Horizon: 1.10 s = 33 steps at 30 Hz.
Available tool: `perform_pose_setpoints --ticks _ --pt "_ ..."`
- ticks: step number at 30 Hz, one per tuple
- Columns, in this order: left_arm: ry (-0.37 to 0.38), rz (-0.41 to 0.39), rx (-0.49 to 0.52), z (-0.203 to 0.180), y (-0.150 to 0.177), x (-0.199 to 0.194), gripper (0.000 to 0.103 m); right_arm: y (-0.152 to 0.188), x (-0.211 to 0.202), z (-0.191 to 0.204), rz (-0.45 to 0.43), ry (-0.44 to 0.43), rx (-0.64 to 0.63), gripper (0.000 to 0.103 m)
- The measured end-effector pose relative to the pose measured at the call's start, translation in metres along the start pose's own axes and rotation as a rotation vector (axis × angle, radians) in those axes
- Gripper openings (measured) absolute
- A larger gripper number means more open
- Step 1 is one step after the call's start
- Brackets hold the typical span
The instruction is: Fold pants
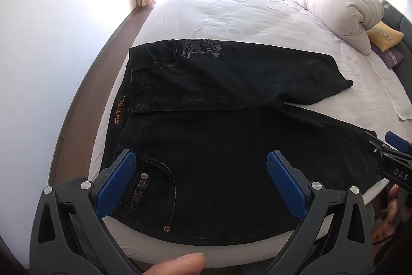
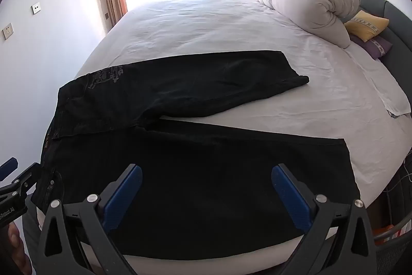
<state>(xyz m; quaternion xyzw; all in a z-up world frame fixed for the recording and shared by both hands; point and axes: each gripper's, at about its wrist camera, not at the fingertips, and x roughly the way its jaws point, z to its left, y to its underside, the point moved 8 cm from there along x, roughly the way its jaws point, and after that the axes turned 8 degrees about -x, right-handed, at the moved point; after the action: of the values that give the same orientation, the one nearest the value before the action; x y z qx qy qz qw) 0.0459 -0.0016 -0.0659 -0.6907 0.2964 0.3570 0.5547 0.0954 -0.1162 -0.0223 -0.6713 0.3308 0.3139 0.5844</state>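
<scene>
Black jeans (image 1: 219, 120) lie spread flat on the white bed sheet (image 1: 231, 12), waistband toward the wall-side edge of the bed, both legs running toward the rolled duvet (image 1: 342, 9). My left tool (image 1: 200, 187) hangs above the jeans' near front pocket, jaws spread wide and holding nothing; my right tool (image 2: 206, 197) hangs above the near leg, toward its hem, equally wide and empty. I judge this spacing lets me take the near edge at two places, so the near leg can be carried over the far leg without sagging.
</scene>
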Motion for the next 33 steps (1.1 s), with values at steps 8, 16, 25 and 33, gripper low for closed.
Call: perform_pose_setpoints --ticks 8,16,25,33 --pt "0.012 -0.002 -0.005 0.002 0.003 0.005 0.103 -0.003 -0.001 0.002 -0.003 -0.002 0.003 0.103" --pt "0.009 0.0 -0.006 0.003 0.001 0.001 0.103 0.004 0.006 0.005 0.013 -0.028 -0.002 0.103" --pt "0.01 0.001 -0.006 -0.001 0.003 0.001 0.103 0.005 0.005 0.008 0.015 -0.03 -0.005 0.103" --pt "0.01 0.002 -0.005 -0.001 0.007 0.003 0.103 0.008 0.006 0.009 0.019 -0.035 -0.007 0.103"
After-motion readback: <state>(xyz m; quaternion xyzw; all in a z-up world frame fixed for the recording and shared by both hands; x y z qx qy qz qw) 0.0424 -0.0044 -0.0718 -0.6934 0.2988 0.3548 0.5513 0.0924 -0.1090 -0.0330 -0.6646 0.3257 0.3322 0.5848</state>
